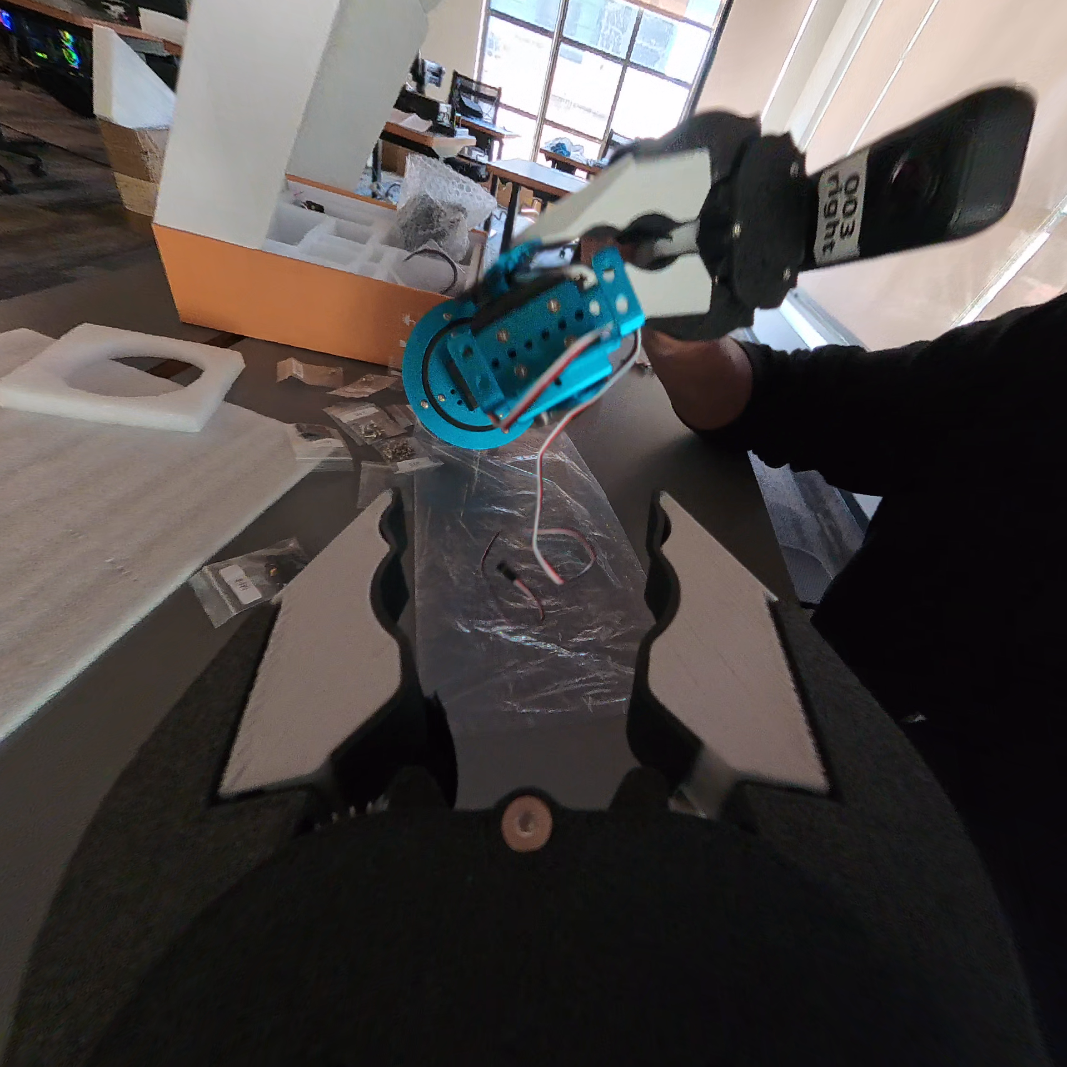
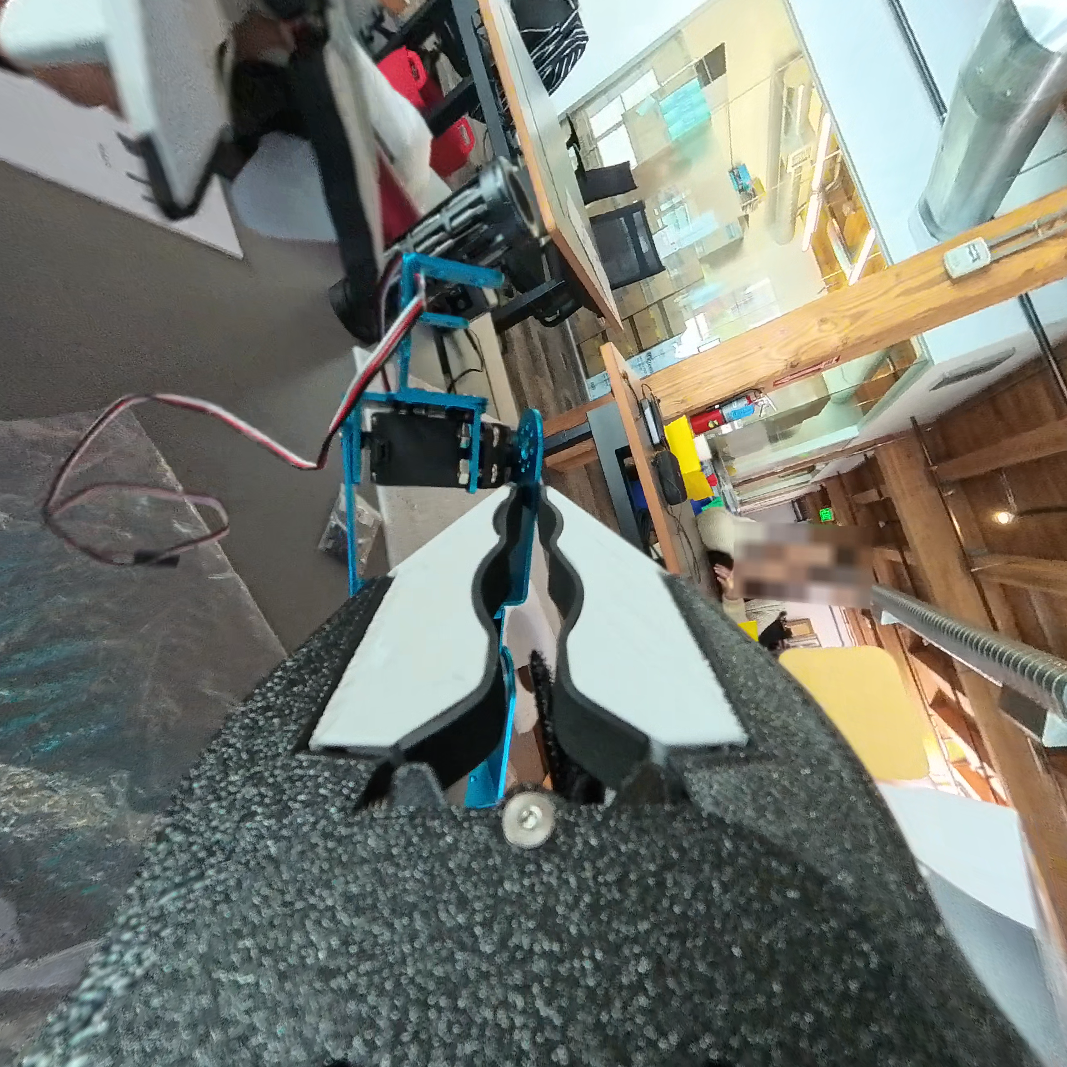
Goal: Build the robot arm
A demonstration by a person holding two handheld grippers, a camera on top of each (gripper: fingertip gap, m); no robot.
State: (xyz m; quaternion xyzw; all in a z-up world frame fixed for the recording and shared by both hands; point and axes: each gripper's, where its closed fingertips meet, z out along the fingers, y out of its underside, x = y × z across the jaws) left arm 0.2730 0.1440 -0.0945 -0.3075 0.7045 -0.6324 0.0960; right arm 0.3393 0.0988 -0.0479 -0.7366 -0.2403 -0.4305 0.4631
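Note:
My right gripper (image 2: 519, 496) is shut on the edge of a blue metal bracket assembly (image 2: 413, 404) that carries a black servo (image 2: 427, 447). In the left wrist view the right gripper (image 1: 583, 271) holds the assembly (image 1: 519, 352) in the air, its round blue base plate (image 1: 427, 398) facing down-left. A red, white and black wire (image 1: 540, 508) hangs from it onto a clear plastic bag (image 1: 519, 623) on the dark table (image 1: 681, 439). My left gripper (image 1: 525, 508) is open and empty, low over the bag, below the assembly.
An open orange and white box (image 1: 288, 300) with foam compartments stands behind. A white foam piece with a hole (image 1: 121, 375), a white sheet (image 1: 115, 519) and several small parts bags (image 1: 369, 427) lie to the left. A black-sleeved arm (image 1: 924, 462) is at the right. My hands' fingertips stand some 10 centimeters from each other.

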